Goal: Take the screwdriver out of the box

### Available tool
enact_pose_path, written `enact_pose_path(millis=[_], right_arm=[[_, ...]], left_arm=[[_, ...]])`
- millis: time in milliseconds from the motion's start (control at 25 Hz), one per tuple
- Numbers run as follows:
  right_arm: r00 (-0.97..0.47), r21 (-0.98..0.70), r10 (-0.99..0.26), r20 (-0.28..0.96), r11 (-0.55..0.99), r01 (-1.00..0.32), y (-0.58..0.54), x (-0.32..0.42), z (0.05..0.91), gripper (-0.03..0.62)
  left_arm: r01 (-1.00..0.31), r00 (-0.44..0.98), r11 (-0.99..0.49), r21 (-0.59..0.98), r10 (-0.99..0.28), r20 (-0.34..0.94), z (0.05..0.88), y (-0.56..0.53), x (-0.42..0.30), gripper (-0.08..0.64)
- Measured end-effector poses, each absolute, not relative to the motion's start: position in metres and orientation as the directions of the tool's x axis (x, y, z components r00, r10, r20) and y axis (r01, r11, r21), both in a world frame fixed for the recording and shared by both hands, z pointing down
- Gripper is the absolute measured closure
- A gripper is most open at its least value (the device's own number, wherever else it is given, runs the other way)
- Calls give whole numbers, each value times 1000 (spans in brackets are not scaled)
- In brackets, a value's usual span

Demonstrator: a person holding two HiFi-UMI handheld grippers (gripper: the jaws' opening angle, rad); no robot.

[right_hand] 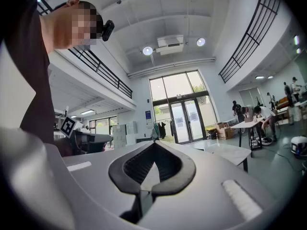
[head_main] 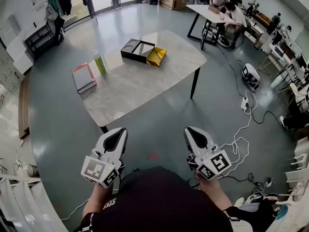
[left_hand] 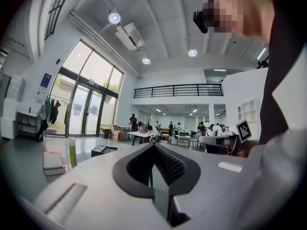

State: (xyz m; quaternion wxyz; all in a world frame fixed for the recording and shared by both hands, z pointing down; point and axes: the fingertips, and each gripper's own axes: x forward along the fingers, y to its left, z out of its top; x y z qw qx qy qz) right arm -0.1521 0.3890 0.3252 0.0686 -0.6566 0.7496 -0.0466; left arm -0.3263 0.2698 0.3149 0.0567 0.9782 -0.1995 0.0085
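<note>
Box (head_main: 137, 50) (on table (head_main: 145, 83)) lies well beyond both claws (head_main: 120, 130) (head_main: 189, 129).

Person is wearing a black short-sleeved top (head_main: 159, 204), with white print showing on the sleeve (head_main: 110, 203) at 7 o'clock. Left hand-held gripper (head_main: 120, 130) and right hand-held gripper (head_main: 189, 129) are showing pale grey shells with black teardrop-shaped linings. Each is carrying a marker cube (head_main: 100, 170) of black-and-white squares. A black camera (right_hand: 107, 30) is sitting on the head.
</note>
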Motion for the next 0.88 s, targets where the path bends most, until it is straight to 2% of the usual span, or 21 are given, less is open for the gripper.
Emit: enact_pose_path(millis=[440, 880], right_arm=[[-131, -182, -990, -50, 138, -973, 415, -142, 328, 581], [-268, -181, -961, -67, 276, -944, 450, -141, 328, 577]], left_arm=[[-379, 925, -921, 93, -376, 44, 317, 296, -309, 558], [-379, 925, -921, 93, -376, 49, 317, 335, -275, 558]])
